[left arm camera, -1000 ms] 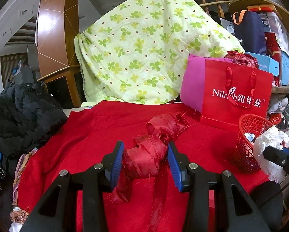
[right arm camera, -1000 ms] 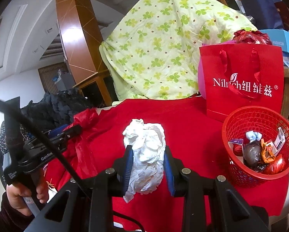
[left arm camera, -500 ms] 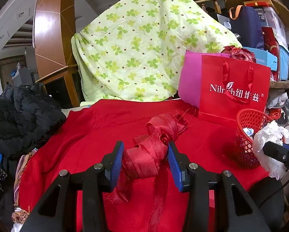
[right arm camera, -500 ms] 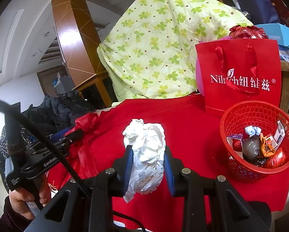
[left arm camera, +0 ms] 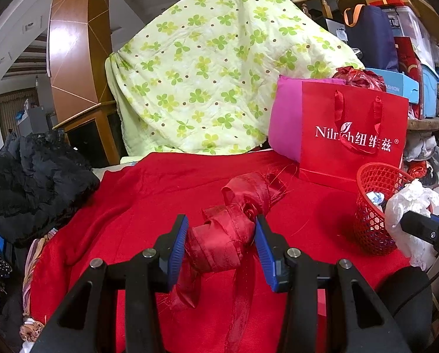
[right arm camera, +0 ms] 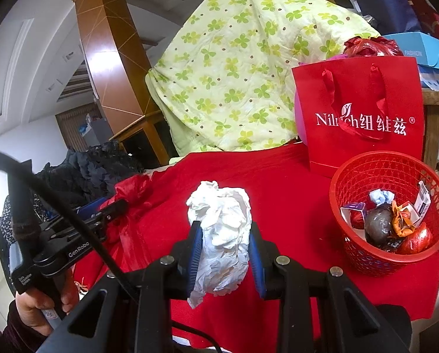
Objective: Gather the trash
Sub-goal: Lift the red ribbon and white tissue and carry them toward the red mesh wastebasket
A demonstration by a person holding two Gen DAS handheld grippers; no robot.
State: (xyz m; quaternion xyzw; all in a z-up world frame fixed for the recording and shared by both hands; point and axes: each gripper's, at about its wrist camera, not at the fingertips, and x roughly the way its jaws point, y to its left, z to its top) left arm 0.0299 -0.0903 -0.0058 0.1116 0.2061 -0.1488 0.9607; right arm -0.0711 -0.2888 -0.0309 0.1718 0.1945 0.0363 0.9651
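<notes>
Ribbon (left arm camera: 228,238), one crumpled red bundle, sits clamped between the blue pads of the left gripper (left arm camera: 221,248), its long axis running away from the camera and up toward the right (loose tails hang down over the red cloth (left arm camera: 148,194)). One wad of white tissue (right arm camera: 220,235) stands upright, pinched in the right gripper (right arm camera: 225,254). One red basket (right arm camera: 391,163) of wrappers stands to the right, below one red bag (right arm camera: 360,94) printed "Nilrich".
</notes>
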